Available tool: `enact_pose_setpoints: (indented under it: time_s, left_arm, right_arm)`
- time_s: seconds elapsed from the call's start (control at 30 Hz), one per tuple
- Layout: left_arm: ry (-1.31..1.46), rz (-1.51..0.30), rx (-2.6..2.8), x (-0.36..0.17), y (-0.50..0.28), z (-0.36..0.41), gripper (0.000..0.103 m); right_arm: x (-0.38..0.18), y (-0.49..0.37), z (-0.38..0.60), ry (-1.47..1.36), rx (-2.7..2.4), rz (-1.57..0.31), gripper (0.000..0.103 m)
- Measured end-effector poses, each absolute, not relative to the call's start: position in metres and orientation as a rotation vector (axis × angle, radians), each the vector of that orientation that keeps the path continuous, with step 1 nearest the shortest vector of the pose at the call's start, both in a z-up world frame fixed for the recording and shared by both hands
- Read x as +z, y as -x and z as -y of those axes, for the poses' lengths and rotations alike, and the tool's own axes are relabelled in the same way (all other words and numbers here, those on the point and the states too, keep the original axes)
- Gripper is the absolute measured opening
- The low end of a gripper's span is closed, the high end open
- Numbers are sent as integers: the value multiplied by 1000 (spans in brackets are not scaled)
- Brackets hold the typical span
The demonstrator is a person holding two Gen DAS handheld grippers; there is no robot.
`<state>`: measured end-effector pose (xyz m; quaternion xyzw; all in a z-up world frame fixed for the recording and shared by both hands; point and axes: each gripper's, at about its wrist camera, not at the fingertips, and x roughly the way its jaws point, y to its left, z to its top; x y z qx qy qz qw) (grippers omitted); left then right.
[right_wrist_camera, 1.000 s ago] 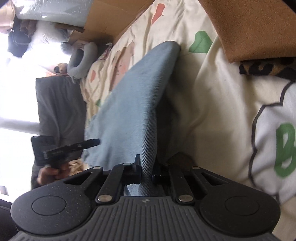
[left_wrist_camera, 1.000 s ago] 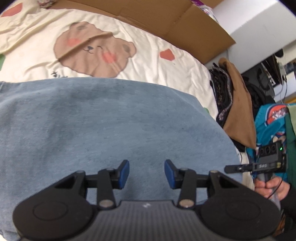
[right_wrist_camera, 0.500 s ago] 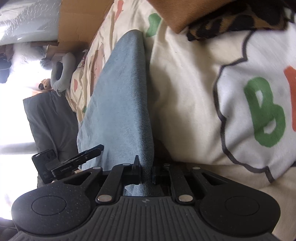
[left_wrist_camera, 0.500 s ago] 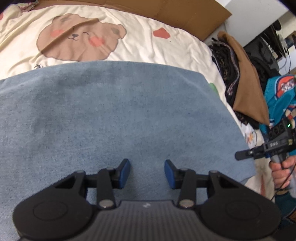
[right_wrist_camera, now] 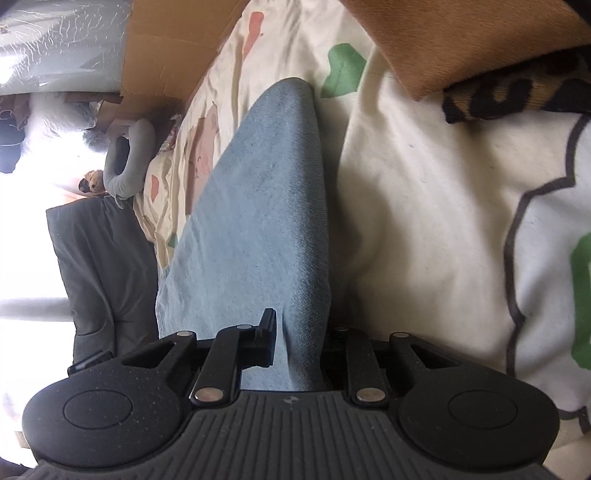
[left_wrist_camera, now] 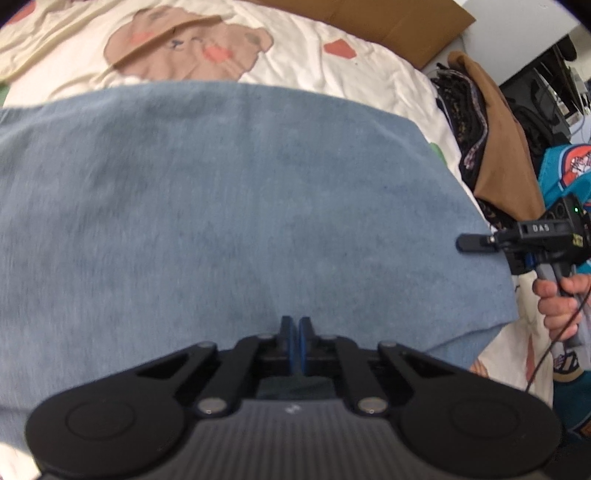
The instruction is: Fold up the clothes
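1. Left tool (left_wrist_camera: 295,328): nearest in the left wrist view, over the near part of the blue denim garment (left_wrist_camera: 229,206). Its blue pads meet with no gap; the jaws have just closed. Whether a pinch of cloth lies between them cannot be told.
2. Right tool (right_wrist_camera: 297,328): in its own view the jaws stand narrowly apart, having just been opening. The garment's right edge (right_wrist_camera: 303,350) runs between them; the left finger (right_wrist_camera: 267,332) stands just clear of the cloth, and the right finger is hidden behind the fold.
3. From the left wrist view, the right tool (left_wrist_camera: 476,243) sits at the garment's right edge, its handle gripped by a hand (left_wrist_camera: 561,306).
4. Blue denim garment: spread flat on the bed, over a cream bedsheet (left_wrist_camera: 332,70) printed with a bear (left_wrist_camera: 192,48).
5. Right of the garment: a pile of clothes with a brown piece (left_wrist_camera: 498,147) uppermost.
6. Farthest: brown cardboard (left_wrist_camera: 373,18) at the bed's far edge.
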<state>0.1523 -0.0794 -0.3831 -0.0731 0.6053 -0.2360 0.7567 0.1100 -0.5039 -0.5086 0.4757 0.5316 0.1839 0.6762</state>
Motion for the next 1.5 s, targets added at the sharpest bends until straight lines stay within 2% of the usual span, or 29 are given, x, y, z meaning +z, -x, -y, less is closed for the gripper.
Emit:
enact_pose_setpoints:
  time_s: [0.17,0.3,0.5,0.8,1.03,1.5]
  left_arm:
    - [182,-1349,-494,-389,-148,77,2]
    - [166,-1441,-493,-401,-141,79,2]
    - [167,-1460,-531,-382,-135,84,1]
    - [193,-1370,-510,-349,-162,81,3]
    - [199,-1396,-405,-383,-172,84,3]
    - [218,-1273,-344,-387,-236,85,2]
  right_arm:
    - [-510,-113,504,-1089,395,-1191,20]
    - [-510,-115,502,-1078,388,-1190,19]
    - [-509,-114,502,-1062,393,-1192,17]
    - [-509,-115,502,-1065,389,-1187,18]
    - [-509,-115,503,-1081,371,-1178,18]
    - [-509,-114,509,-1144,346,-1129,20]
